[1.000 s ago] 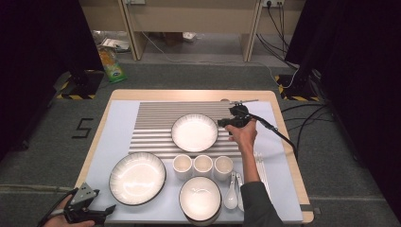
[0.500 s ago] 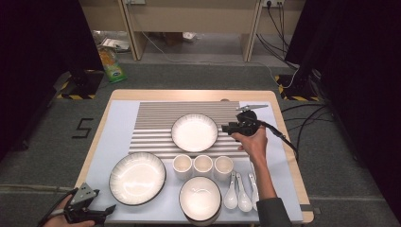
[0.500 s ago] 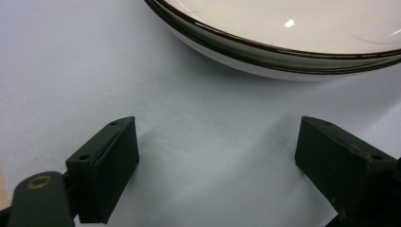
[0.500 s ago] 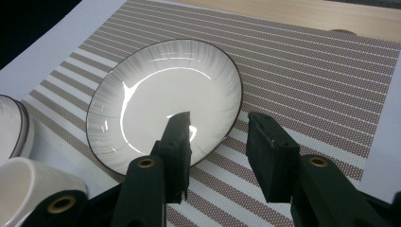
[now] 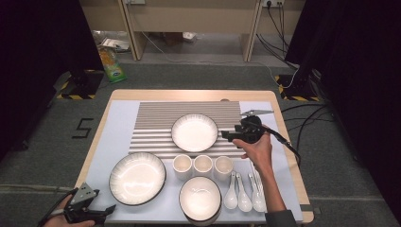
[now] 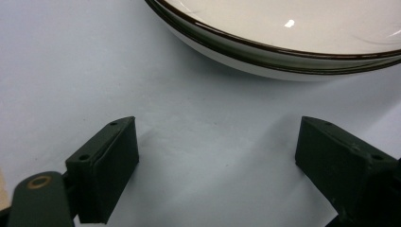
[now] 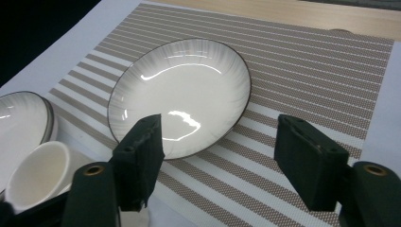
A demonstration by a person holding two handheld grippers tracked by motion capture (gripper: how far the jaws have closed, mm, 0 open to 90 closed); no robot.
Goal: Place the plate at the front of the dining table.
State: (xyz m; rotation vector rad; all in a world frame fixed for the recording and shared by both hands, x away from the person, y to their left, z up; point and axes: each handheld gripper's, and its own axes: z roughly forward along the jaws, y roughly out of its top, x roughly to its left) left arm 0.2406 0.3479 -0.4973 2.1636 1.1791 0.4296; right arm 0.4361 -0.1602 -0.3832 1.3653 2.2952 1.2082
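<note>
A white, dark-rimmed plate (image 5: 194, 132) (image 7: 179, 94) lies on the striped placemat (image 5: 156, 118). My right gripper (image 5: 227, 136) (image 7: 220, 142) hovers just right of the plate and points at it. Its jaws have just been opening and stand wide, with nothing held between them. At the table's near left corner my left gripper (image 5: 108, 211) (image 6: 222, 156) rests low over the pale mat (image 6: 142, 85). It is open and empty, a short way from the rim of a larger plate (image 5: 137, 177) (image 6: 283, 42).
Three white cups (image 5: 203, 165) stand in a row below the placemat, one of them a cup (image 7: 33, 175) at lower left. A bowl (image 5: 200, 198) sits at the near edge. Several white spoons (image 5: 243, 194) lie to its right, beside my right forearm.
My right hand has drawn away from the small plate's right rim, to the right and slightly toward me. The left gripper has stayed put.
</note>
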